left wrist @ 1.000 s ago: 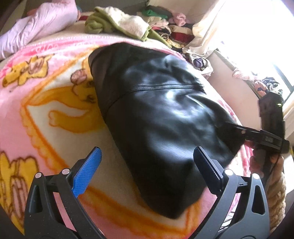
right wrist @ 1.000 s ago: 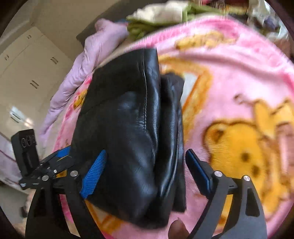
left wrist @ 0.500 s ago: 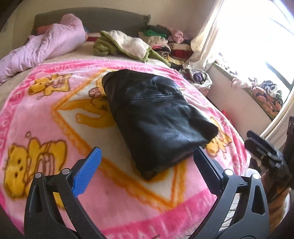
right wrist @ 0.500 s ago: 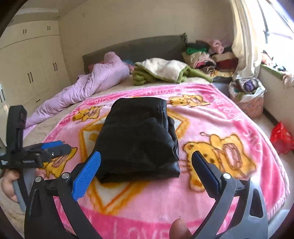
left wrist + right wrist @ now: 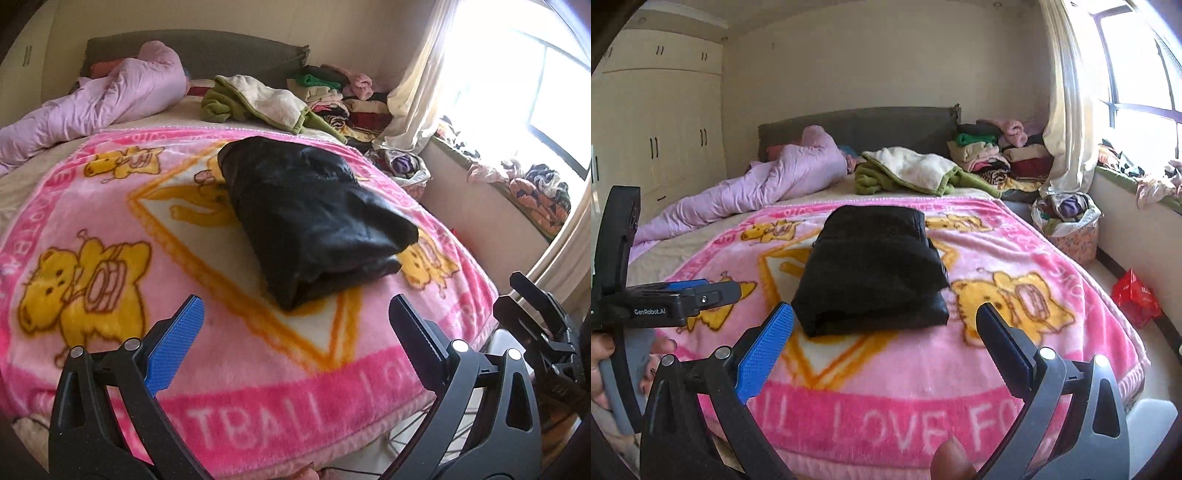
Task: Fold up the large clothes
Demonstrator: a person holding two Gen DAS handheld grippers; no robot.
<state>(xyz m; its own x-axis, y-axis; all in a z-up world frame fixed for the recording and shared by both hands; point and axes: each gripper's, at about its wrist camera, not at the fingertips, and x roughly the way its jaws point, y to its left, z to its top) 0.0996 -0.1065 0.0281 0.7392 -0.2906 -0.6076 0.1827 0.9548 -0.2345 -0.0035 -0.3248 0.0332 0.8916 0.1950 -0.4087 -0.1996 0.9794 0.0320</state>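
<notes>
Two empty grippers, one folded jacket.
Left gripper point(image 5: 295, 332) and right gripper point(image 5: 886, 339) gape wide near the bed's foot; beyond them one black jacket point(image 5: 871, 273) lies folded mid-blanket point(image 5: 1015, 362). Its slick layers could slide apart if nudged; one clothes pile point(image 5: 997, 155) waits behind.

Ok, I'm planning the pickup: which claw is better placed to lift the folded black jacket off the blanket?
Right, narrowly. The right claw is open and faces the folded black jacket almost squarely, its near edge centred between the fingers. The left claw, also open, sees it off toward one corner.
</notes>
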